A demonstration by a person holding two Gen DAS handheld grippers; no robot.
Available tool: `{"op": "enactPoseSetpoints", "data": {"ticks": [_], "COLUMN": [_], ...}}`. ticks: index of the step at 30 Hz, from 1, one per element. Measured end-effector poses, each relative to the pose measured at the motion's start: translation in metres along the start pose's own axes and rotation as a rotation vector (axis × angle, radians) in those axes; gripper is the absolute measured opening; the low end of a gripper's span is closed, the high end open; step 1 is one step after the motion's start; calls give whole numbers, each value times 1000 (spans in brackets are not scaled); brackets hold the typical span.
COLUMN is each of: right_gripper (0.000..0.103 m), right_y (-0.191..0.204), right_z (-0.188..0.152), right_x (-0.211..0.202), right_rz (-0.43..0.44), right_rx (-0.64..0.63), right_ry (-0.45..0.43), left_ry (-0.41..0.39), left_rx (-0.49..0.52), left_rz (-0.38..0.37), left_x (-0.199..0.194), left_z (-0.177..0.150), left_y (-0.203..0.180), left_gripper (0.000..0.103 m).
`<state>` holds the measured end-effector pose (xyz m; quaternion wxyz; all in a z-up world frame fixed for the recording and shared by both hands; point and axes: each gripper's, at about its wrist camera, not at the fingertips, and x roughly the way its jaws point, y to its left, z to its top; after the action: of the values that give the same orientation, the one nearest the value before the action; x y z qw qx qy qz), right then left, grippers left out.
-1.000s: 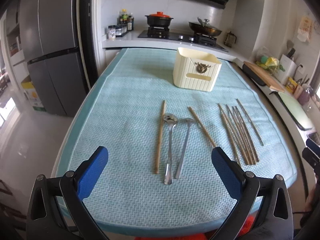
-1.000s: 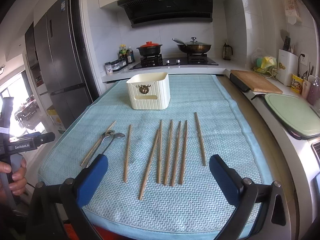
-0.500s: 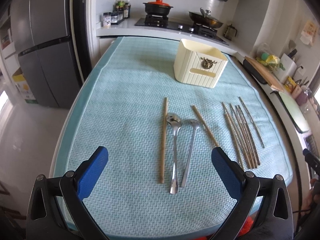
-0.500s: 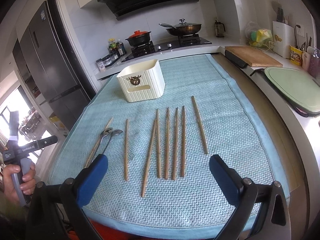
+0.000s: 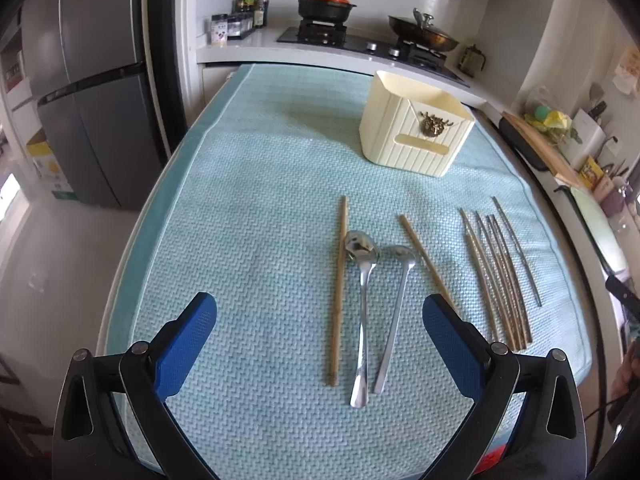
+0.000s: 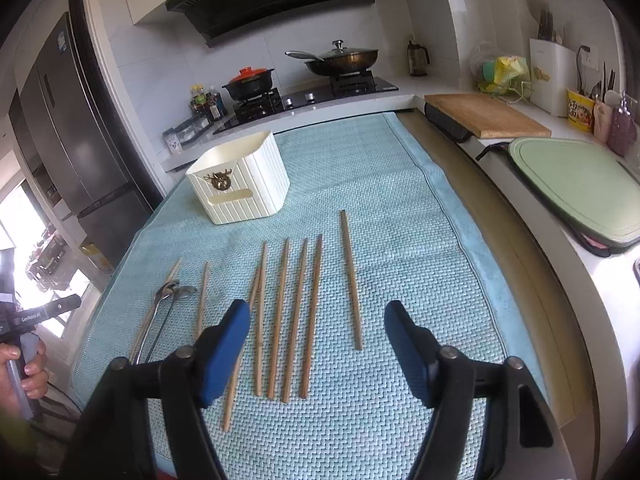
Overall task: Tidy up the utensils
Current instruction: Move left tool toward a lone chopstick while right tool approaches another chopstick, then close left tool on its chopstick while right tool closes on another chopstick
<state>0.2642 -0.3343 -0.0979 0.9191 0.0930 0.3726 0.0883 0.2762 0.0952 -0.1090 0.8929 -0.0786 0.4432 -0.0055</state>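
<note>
Two metal spoons (image 5: 366, 304) lie side by side on the light blue mat (image 5: 248, 216), between two single wooden chopsticks (image 5: 339, 288). Several more chopsticks (image 5: 498, 276) lie in a row to their right; they also show in the right wrist view (image 6: 292, 312). A cream ribbed utensil holder (image 5: 416, 132) stands at the back; it also shows in the right wrist view (image 6: 238, 182). My left gripper (image 5: 320, 344) is open and empty, above the mat's near edge before the spoons. My right gripper (image 6: 318, 344) is open and empty, over the near ends of the chopstick row.
A stove with a red-lidded pot (image 5: 325, 2) and a wok (image 5: 424, 34) is behind the mat. A fridge (image 5: 92, 80) stands left. A wooden board (image 6: 484, 114) and a green board (image 6: 576, 184) lie on the right counter.
Both grippers have moved forward and lower toward the mat. The right gripper's jaws have narrowed but remain open. The utensils have not moved.
</note>
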Motion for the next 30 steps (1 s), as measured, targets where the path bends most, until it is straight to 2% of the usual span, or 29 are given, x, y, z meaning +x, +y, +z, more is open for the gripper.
{"op": "enactPoseSetpoints", "data": {"ticks": [2,3,12,17,20,26,30], "right_gripper": [56,56,56,56,56,56,56], "right_y": [-7,-8,1,-3,-3,-7,-11], "right_z": [2,3,4,1,-3,0,4], "right_x": [9,13,31,41,42,29,28], "right_rz": [27,35,63,89,98,78,61], "right_rx": [35,44,17,52,63,49,43], "right_ry": [25,34,84,129,142,128,123], "left_ry": [8,14,111,226,293,384,417], "left_rx": [4,6,57,79,87,144,126], "left_rz": [-2,-5,-15,-55,-31,49,58], "left_x": [6,10,63,113,143,185,203], "left_z": [8,12,48,76,87,87,86], "left_y": [2,3,-6,-21,-29,-44,-44], "left_gripper": [103,103,102,102,101,85,71]}}
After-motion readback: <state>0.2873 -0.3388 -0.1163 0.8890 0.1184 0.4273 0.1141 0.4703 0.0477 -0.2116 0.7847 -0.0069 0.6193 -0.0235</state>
